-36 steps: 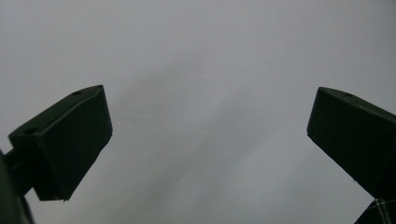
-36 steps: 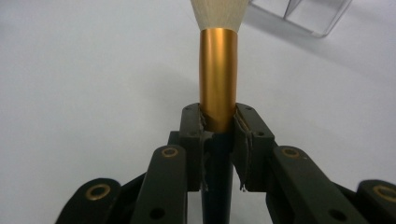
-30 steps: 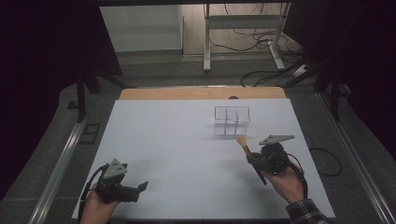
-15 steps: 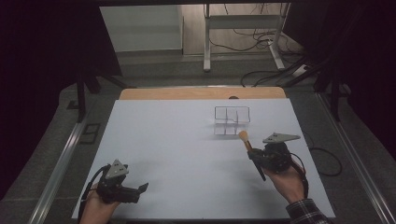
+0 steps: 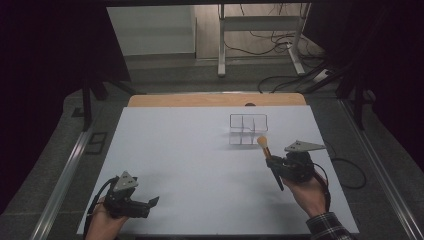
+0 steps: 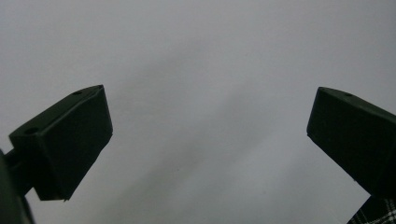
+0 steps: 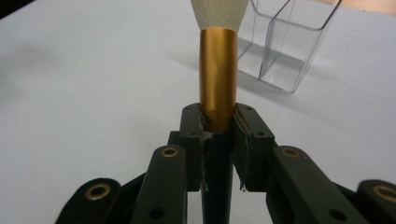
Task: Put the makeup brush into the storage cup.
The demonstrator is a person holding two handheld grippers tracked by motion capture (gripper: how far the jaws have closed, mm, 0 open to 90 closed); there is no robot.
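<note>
Gold metal forms the collar of the makeup brush (image 7: 217, 79), and the right gripper (image 7: 217, 128) has its jaws closed on the brush right where that collar meets the black handle. In the right gripper view the brush's long axis runs straight up the middle, pale bristles at the top edge and the dark handle dropping down between the jaws. From the high view the brush (image 5: 270, 162) is held over the right part of the white tabletop (image 5: 190, 165), tilted so that its bristle tip points away from the person and slightly to the left, toward the clear organizer (image 5: 248, 129); the handle end points back toward the person, beside the right gripper (image 5: 280, 167) and the right hand (image 5: 309, 192). The bristle tip lies just beside the organizer's near wall, whether touching cannot be told. The organizer stands upright on the tabletop, its clear walls dividing it into compartments.

At the near left corner of the tabletop the left gripper (image 5: 150, 202) rests low in the left hand (image 5: 102, 220). In the left gripper view its jaws stand wide apart with nothing but bare tabletop between them.
</note>
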